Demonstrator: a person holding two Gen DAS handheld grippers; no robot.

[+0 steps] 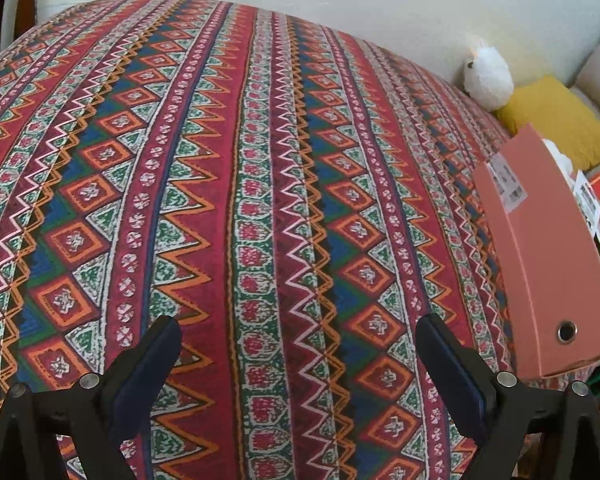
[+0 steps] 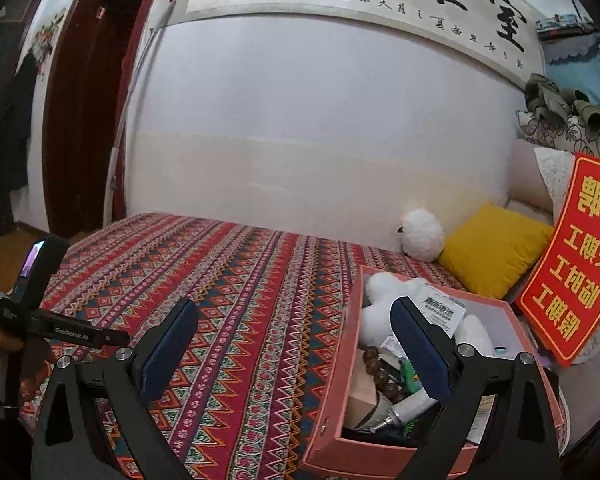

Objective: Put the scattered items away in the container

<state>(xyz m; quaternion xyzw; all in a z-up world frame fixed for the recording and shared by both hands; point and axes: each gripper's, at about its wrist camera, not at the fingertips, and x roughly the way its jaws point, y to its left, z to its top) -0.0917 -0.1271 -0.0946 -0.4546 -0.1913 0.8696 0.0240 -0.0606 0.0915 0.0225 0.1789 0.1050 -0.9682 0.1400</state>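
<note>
While hovering over the patterned bedspread (image 1: 260, 200) — left gripper (image 1: 298, 344) and right gripper (image 2: 294, 324) both spread wide, empty; pink box (image 2: 340, 364) packed with items.

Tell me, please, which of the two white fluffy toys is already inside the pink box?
The white plush at the far left corner of the pink box is inside. The round one sits on the patterned bedspread by the wall, beside the yellow cushion.

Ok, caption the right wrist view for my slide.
Open right gripper above pink box filled with small items, on patterned bedspread.
</note>
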